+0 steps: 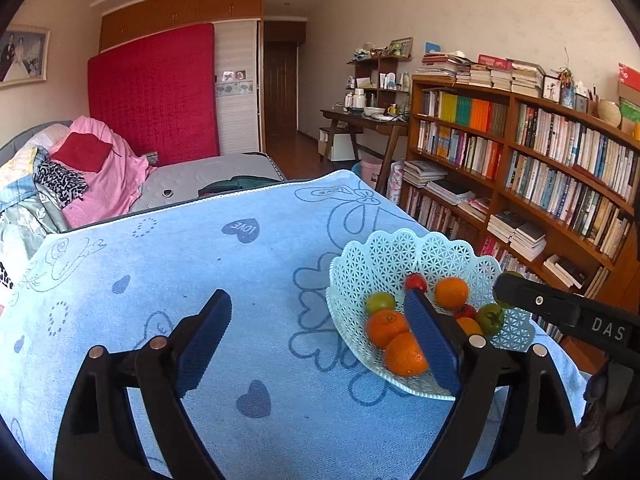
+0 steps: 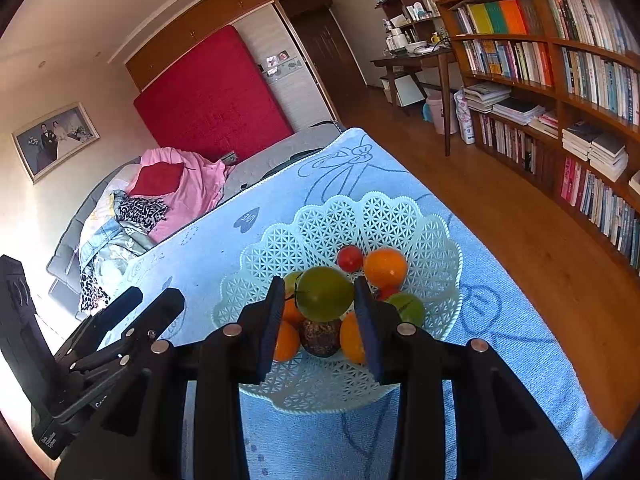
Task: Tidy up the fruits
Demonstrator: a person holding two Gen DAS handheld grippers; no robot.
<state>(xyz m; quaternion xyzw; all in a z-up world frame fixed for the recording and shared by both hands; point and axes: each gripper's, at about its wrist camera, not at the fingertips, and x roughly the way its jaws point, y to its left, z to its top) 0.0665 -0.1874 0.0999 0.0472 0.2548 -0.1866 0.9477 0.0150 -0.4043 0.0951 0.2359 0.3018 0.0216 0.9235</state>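
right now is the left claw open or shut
Open: the left claw has its pads spread wide over the blue towel, nothing between them.

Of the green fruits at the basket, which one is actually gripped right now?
The large green fruit, clamped between the right gripper pads above the white lattice basket. The other green fruit lies loose in the basket, touched by no gripper.

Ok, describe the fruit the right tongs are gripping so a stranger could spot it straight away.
Find the pale green lattice plastic basket on the light blue patterned towel. Above the heap of fruit, the right tongs clamp a round green fruit. It is the only fruit lifted clear, larger-looking than the small orange citrus fruits below.
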